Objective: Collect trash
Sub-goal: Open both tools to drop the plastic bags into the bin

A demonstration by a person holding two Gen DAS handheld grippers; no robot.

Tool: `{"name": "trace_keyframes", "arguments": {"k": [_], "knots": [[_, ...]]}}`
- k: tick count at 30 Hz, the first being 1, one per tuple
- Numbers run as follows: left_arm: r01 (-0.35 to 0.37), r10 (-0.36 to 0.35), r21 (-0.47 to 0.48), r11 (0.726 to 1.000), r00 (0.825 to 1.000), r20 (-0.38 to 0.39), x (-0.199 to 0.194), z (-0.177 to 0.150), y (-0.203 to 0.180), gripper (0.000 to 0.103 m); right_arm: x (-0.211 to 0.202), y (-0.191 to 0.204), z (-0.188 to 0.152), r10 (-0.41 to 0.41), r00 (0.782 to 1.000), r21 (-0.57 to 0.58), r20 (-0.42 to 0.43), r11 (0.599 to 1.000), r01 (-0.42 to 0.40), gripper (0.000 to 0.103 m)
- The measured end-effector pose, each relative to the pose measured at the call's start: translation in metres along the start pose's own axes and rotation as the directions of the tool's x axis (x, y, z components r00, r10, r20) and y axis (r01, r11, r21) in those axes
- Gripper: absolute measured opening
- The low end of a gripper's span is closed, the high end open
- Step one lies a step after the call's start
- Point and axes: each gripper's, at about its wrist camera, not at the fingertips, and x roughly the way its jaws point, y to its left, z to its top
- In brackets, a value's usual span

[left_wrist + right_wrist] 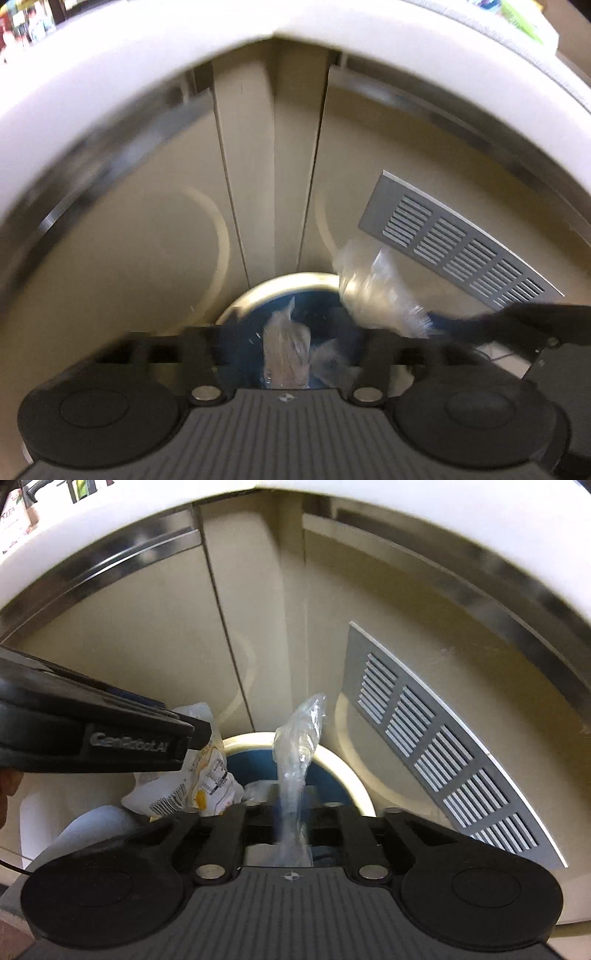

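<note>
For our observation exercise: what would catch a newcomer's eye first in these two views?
Probably the round bin with its blue liner, low in the middle below both cameras. The right hand-held gripper pinches a clear plastic wrapper above it, and the left hand-held gripper holds a printed packet. A grey vent grille slants on the right.

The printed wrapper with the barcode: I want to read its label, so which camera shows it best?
The right wrist view: the printed wrapper shows its barcode and yellow print, held by the left gripper beside the bin. The left wrist view shows only a blurred clear piece between its own fingers, no print legible.
</note>
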Motion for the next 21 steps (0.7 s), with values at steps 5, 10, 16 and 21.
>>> {"name": "trace_keyframes", "arguments": {"k": [5, 10, 16, 21], "knots": [[-0.031, 0.026, 0.049, 0.998, 0.994, 0.102, -0.034, -0.005, 0.002, 0.102, -0.019, -0.007, 0.000, -0.029, 0.999, 0.022, 0.040, 0.999, 0.028, 0.068], [-0.012, 0.009, 0.036, 0.999, 0.995, 0.100, -0.069, -0.020, 0.010, 0.102, -0.052, -0.012, -0.004, -0.010, 0.998, 0.048, 0.060, 0.999, 0.007, 0.075], [0.019, -0.015, -0.040, 0.999, 0.994, 0.109, -0.108, -0.051, 0.015, 0.102, -0.095, -0.002, -0.019, 0.016, 0.995, 0.037, 0.094, 0.999, -0.020, 0.083], [-0.021, 0.027, -0.050, 0.999, 0.991, 0.128, -0.126, -0.074, 0.015, 0.103, -0.122, 0.014, -0.030, 0.012, 0.991, -0.043, 0.135, 0.999, -0.006, 0.091]]}}
